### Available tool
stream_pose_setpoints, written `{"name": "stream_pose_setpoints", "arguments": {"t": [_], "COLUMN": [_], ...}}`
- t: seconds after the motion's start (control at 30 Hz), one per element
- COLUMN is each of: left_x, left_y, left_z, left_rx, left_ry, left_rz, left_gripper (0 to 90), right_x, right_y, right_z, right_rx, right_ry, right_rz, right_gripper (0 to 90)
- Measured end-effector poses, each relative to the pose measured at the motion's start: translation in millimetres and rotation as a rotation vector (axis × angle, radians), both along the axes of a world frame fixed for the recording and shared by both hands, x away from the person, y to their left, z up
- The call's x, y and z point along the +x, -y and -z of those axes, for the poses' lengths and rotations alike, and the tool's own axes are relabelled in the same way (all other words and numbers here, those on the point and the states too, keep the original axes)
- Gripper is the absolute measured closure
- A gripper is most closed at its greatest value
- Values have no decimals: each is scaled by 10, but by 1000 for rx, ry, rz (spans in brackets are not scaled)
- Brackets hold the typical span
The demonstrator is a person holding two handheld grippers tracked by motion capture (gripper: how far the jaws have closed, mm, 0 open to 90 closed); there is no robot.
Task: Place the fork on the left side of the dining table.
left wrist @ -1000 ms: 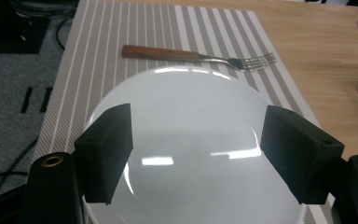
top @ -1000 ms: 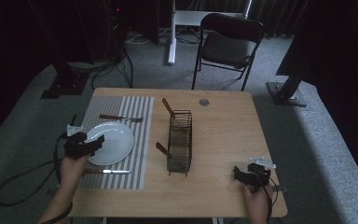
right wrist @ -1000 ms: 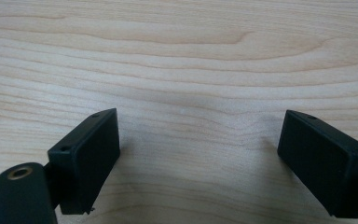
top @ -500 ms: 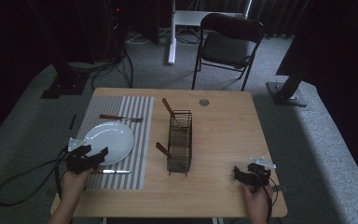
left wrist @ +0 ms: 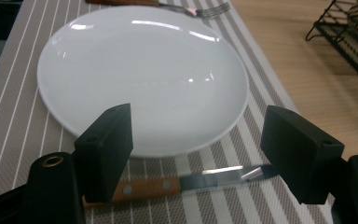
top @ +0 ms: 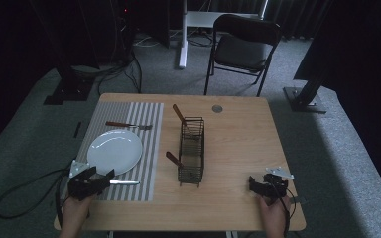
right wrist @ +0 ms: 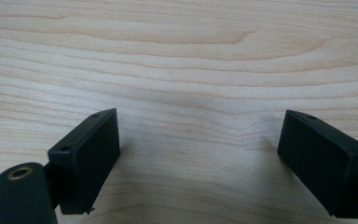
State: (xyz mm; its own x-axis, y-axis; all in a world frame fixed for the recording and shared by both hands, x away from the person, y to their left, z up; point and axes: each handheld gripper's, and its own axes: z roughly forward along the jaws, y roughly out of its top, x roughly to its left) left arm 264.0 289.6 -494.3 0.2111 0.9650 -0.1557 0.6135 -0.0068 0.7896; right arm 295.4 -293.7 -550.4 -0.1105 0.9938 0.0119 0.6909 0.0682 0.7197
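Left hand-held gripper (left wrist: 198, 149) seemingly over knife (left wrist: 177, 183)

The knife (left wrist: 177, 182) is bordered closely by the plate (left wrist: 144, 79); open tabletop (top: 238, 148) is left beyond the wire rack (top: 191, 151).

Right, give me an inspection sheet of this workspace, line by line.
Surface: wooden table with a striped placemat on its left part.
Job's things: knife with a wooden handle lying on the placemat beside the white plate.
Clutter: fork beyond the plate; black wire caddy at mid-table with two wooden handles sticking out; small round disc near the far edge.
Grippers: left gripper open, jaws either side of the knife; right gripper open over bare wood.
Cables: one loops on the floor from the left gripper.
Surroundings: carpeted floor, folding chair, dark stands.
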Motion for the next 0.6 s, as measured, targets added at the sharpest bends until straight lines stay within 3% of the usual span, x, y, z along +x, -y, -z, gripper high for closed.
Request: {"name": "stream_pose_setpoints", "arguments": {"t": [0.1,0.6], "left_x": [-48,-301], "left_y": [36,53], "left_z": [66,221], "left_rx": [30,62], "left_ry": [-31,-23], "left_rz": [15,-9], "left_gripper": [255,255], "right_x": [0,0], "right_y": [0,-1], "right_z": [0,0], "right_rx": [0,1], "right_ry": [0,0], "right_rz": [0,1], "right_gripper": [124,124]}}
